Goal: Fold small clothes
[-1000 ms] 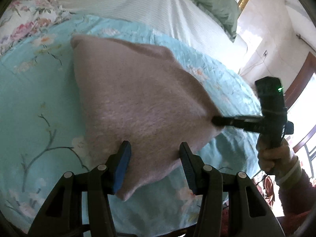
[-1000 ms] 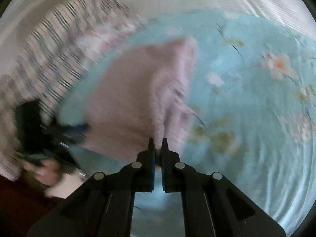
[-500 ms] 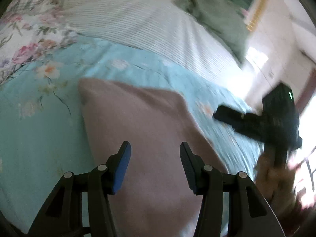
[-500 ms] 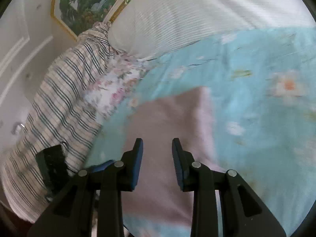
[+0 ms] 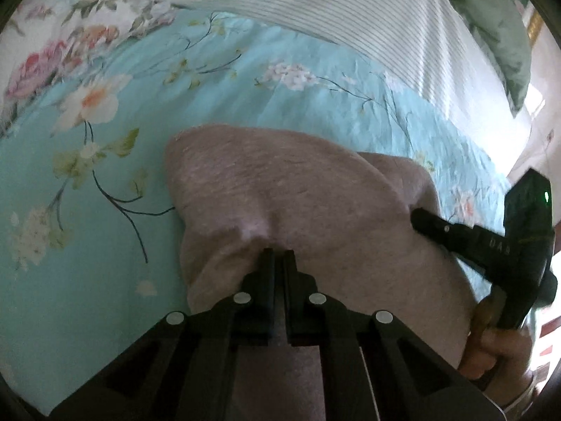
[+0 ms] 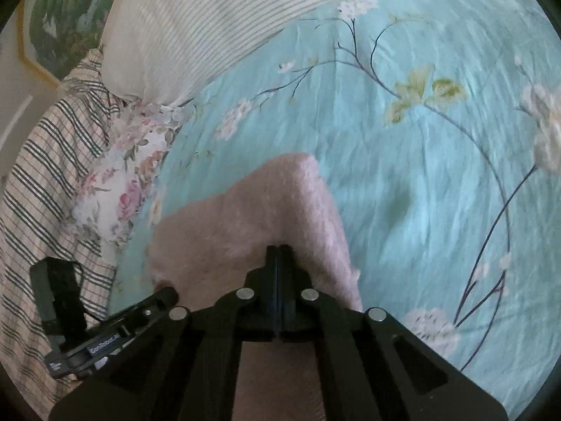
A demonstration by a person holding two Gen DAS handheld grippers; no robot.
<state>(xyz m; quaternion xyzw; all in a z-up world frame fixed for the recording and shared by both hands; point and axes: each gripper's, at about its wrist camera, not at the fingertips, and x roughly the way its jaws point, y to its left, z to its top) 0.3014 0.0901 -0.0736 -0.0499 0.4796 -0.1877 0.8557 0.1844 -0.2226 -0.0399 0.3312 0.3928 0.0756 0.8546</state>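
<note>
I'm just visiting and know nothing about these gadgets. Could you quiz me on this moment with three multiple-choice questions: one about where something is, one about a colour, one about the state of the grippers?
1. Where does the pinkish garment lie?
A. On the turquoise floral bedspread
B. On a wooden floor
C. Inside a basket

2. What colour is the pillow at the top right of the left wrist view?
A. Red
B. Green
C. Black

3. How do the left gripper and right gripper stand?
A. Both wide open above the cloth
B. One open, one shut
C. Both shut on the cloth

Answers:
1. A: flowered turquoise fabric surrounds the garment in both views.
2. B: it is a dull green next to the striped white bedding.
3. C: each pair of fingers is pressed together with the fabric bunching at the tips.
</note>
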